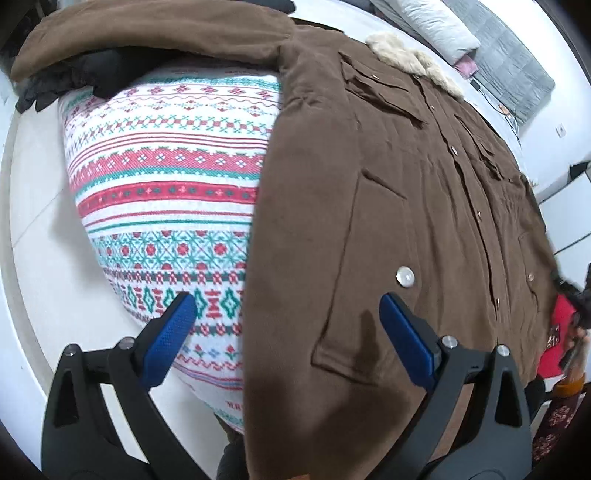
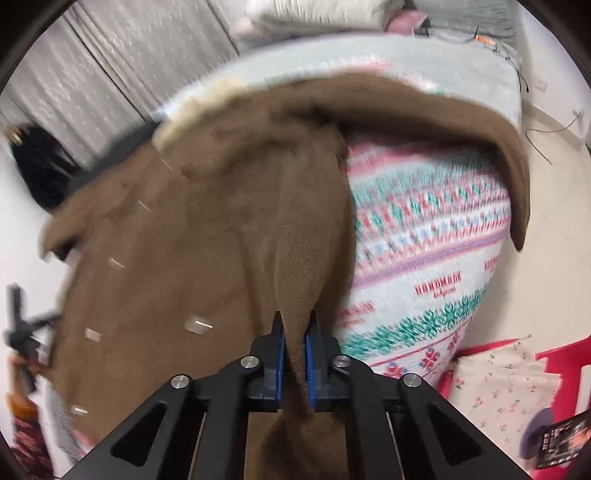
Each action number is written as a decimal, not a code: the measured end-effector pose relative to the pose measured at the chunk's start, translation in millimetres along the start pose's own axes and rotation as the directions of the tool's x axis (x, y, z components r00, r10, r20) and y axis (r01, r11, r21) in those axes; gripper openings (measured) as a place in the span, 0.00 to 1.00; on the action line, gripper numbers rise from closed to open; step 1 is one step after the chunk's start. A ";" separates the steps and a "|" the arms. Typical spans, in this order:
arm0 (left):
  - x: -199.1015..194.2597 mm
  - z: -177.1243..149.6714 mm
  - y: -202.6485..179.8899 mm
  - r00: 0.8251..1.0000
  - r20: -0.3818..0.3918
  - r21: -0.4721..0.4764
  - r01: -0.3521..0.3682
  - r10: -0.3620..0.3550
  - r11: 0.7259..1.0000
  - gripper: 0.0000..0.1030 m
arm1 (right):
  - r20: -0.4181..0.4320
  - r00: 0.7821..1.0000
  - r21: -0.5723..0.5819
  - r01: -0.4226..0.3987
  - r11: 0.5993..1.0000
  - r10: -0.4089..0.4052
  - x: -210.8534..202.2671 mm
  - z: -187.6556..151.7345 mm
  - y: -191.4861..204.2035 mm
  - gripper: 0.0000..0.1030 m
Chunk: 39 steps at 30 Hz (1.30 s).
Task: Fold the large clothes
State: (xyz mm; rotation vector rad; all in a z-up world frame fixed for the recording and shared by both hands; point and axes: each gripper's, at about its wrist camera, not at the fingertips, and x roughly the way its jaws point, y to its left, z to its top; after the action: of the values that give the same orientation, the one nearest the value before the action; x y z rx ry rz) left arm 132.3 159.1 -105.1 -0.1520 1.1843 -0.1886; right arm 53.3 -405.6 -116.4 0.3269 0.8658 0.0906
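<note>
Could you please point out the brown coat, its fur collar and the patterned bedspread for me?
brown coat [image 1: 406, 221]: left wrist view, on its front panel.
fur collar [image 1: 410, 55]: left wrist view, on the pale fur.
patterned bedspread [image 1: 166, 166]: left wrist view, on a red band.

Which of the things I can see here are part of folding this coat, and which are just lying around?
Part of the job:
brown coat
right gripper, shut on the coat
left gripper, open

Lying about:
patterned bedspread
pillow
black garment
floral cloth
</note>
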 end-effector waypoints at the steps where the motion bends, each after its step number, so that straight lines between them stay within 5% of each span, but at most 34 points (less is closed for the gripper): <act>1: -2.3 -3.3 -1.1 1.000 0.004 0.009 0.003 -0.003 1.000 0.96 | 0.037 0.999 0.038 -0.033 0.999 0.032 -14.9 -0.3 -6.7 0.06; 3: 0.2 -7.0 -4.7 1.000 -0.011 0.025 0.020 -0.020 0.999 0.96 | 0.052 0.998 0.115 -0.046 0.992 0.040 -24.7 -6.7 -28.8 0.06; 6: 9.6 -10.4 -10.6 0.999 -0.041 0.078 -0.018 0.021 0.997 0.96 | -0.141 0.988 0.163 0.092 0.982 -0.069 17.1 -26.6 -55.0 0.07; 8: 8.3 -10.7 -14.7 0.998 -0.047 0.094 -0.033 0.038 0.995 0.96 | -0.126 0.987 0.156 0.117 0.981 -0.098 16.5 -28.6 -52.3 0.09; 14: -15.1 8.3 -36.8 0.999 0.045 0.079 -0.018 0.015 0.997 0.96 | -0.082 0.965 0.008 0.252 0.968 -0.251 -5.4 -10.4 -22.9 0.52; 16: -21.0 18.8 -51.0 0.996 0.085 0.092 -0.012 0.004 0.996 0.96 | -0.038 0.971 0.029 0.235 0.971 -0.234 -15.1 -8.7 -26.3 0.64; 22: -18.7 50.2 -109.2 0.993 0.116 0.190 0.008 -0.030 0.982 0.96 | 0.054 0.987 0.233 0.134 0.963 -0.150 -23.3 12.2 -61.3 0.70; 29: -3.8 81.2 -167.1 0.993 0.087 0.263 0.059 -0.085 0.963 0.96 | 0.134 0.989 0.455 0.001 0.890 -0.070 -8.6 44.7 -112.2 0.71; 39: 19.3 114.7 -230.7 0.994 0.040 0.340 0.081 -0.101 0.937 0.96 | 0.213 0.976 0.629 -0.108 0.770 -0.037 30.7 78.2 -186.6 0.71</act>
State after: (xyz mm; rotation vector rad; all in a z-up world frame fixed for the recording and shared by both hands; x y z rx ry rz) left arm 230.6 -67.8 -30.2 0.0904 1.0718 -0.4634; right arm 122.7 -594.9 -151.3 0.9830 0.6511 -0.2135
